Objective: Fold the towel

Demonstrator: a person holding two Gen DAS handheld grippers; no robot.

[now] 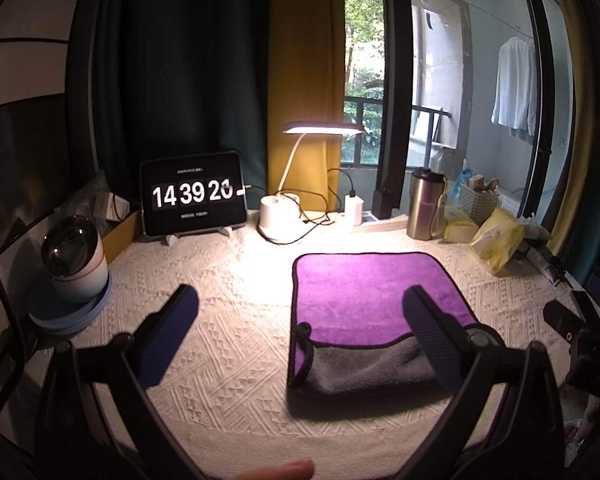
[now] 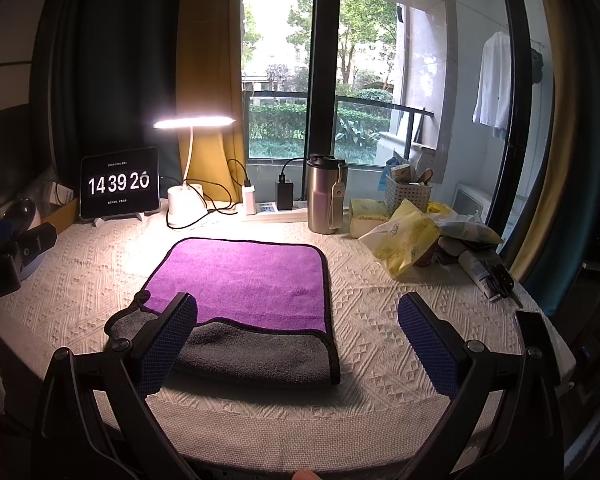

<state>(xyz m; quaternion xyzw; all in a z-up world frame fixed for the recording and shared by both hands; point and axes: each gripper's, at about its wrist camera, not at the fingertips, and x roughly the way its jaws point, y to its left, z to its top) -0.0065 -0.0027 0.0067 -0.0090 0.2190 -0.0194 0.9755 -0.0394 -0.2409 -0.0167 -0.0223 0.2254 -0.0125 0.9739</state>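
The folded purple-and-grey microfibre towel (image 2: pixel 244 288) lies mid-counter (image 2: pixel 380 344); behind it stand the white desk lamp (image 2: pixel 186 204), black tablet clock (image 2: pixel 119 184) leftward, steel tumbler (image 2: pixel 326 200) rightward.

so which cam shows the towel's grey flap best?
Right wrist: the grey flap on the towel shows nearly whole, only its left end behind a finger. In left wrist, a finger covers the flap's right part.

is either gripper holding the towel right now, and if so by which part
Nothing is held. The left gripper and right gripper are both open, above the purple and grey folded microfibre towel, which lies flat on the cream textured tablecloth.
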